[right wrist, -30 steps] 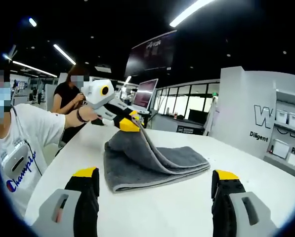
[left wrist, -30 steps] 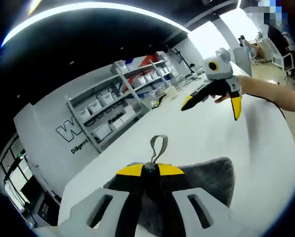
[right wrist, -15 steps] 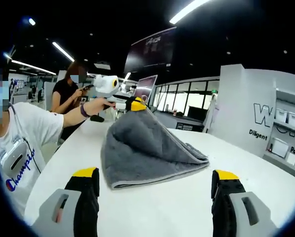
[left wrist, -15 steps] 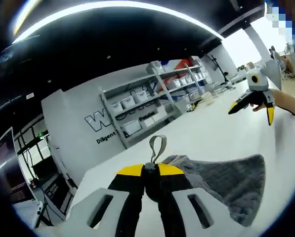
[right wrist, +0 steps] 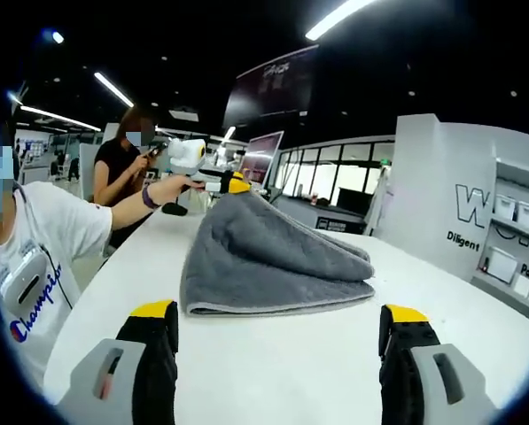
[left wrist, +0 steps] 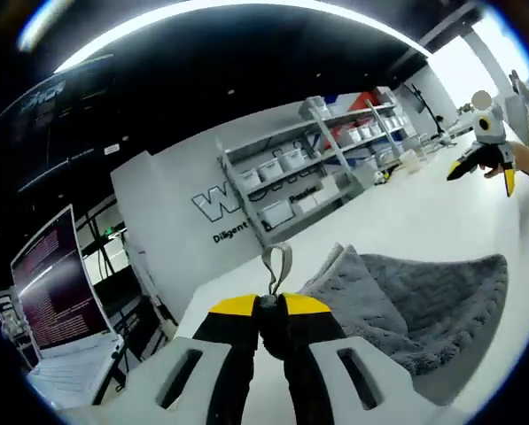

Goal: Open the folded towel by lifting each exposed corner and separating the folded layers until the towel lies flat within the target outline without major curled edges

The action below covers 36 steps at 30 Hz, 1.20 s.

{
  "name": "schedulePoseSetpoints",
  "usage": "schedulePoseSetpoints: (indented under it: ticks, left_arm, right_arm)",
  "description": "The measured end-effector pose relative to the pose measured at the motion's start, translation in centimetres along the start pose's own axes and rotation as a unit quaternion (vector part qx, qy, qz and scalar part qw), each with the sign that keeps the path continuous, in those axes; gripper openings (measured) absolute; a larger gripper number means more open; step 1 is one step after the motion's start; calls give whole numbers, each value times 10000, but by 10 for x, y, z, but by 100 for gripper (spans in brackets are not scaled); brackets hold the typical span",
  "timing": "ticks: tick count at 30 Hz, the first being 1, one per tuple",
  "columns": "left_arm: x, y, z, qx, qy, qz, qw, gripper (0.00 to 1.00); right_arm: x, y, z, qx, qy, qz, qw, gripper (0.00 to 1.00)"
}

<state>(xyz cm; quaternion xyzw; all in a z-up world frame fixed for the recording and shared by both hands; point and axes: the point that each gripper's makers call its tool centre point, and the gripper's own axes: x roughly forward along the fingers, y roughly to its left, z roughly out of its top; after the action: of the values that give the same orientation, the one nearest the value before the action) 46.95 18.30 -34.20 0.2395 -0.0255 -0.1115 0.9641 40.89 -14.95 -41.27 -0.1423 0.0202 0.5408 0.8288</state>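
A grey towel (right wrist: 264,257) is lying on a white table (right wrist: 273,372), its top layer being drawn up and away at the far corner by the left gripper (left wrist: 270,305), whose jaws are pinched shut on the cloth beside its hanging loop (left wrist: 276,264). The right gripper (right wrist: 277,319) is waiting on the near side, jaws spread wide and holding nothing, well short of the towel. Judging by the slack, carrying the corner low and outward should be keeping the layer from curling.

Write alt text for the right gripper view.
A grey towel lies on a white table, its far corner lifted by the left claw in a person's hand. The right claw's open jaws frame the foreground, apart from the towel.
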Motion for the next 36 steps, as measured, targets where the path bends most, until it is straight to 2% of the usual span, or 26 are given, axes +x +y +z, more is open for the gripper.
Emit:
schedulePoseSetpoints:
  ticks: [10, 14, 21, 31, 36]
  left_arm:
    - [-19, 21, -51, 646, 706, 312, 9949, 9]
    - [-29, 25, -65, 831, 875, 366, 9920, 9]
    - [-45, 22, -86, 855, 1152, 272, 9893, 10]
    - [-68, 16, -134, 808, 1718, 121, 9817, 10]
    - [-76, 15, -147, 641, 1794, 50, 9817, 10]
  right_arm:
    - [0, -1, -4, 5, 76, -14, 10000, 96]
    - [1, -2, -5, 21, 103, -26, 9999, 96]
    - [1, -2, -9, 21, 168, -19, 9999, 96]
    - [3, -1, -14, 39, 258, -12, 9997, 96]
    - [5, 0, -19, 39, 356, 7, 9994, 96]
